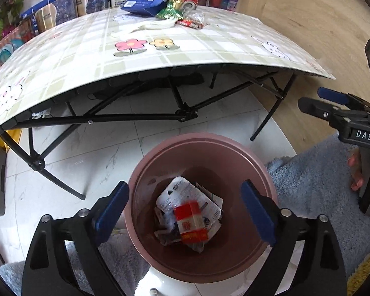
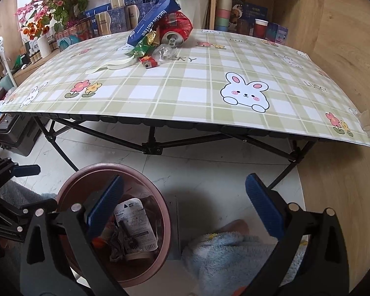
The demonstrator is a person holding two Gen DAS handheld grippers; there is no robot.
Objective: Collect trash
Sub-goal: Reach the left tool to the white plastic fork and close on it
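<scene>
A pink bin (image 1: 199,148) stands on the floor in front of the table, also in the right wrist view (image 2: 69,185). It holds white wrappers and a red and white box (image 1: 190,222). My left gripper (image 1: 185,212) is open right above the bin, empty. My right gripper (image 2: 182,209) is open and empty, just right of the bin, and shows at the right edge of the left wrist view (image 1: 333,101). On the table's far side lies a trash pile: a blue coffee box (image 2: 153,22), a red can (image 2: 177,30), green and gold wrappers (image 2: 143,46), clear plastic (image 2: 162,53), a small red pack (image 2: 148,61), white strips (image 2: 111,66).
The folding table (image 2: 185,93) has a green plaid cover and black crossed legs (image 2: 150,148). Boxes, flowers and cups (image 2: 224,9) stand behind it. A blue fleece-clad leg (image 2: 229,254) is below the right gripper. A black case (image 2: 14,133) sits at the left.
</scene>
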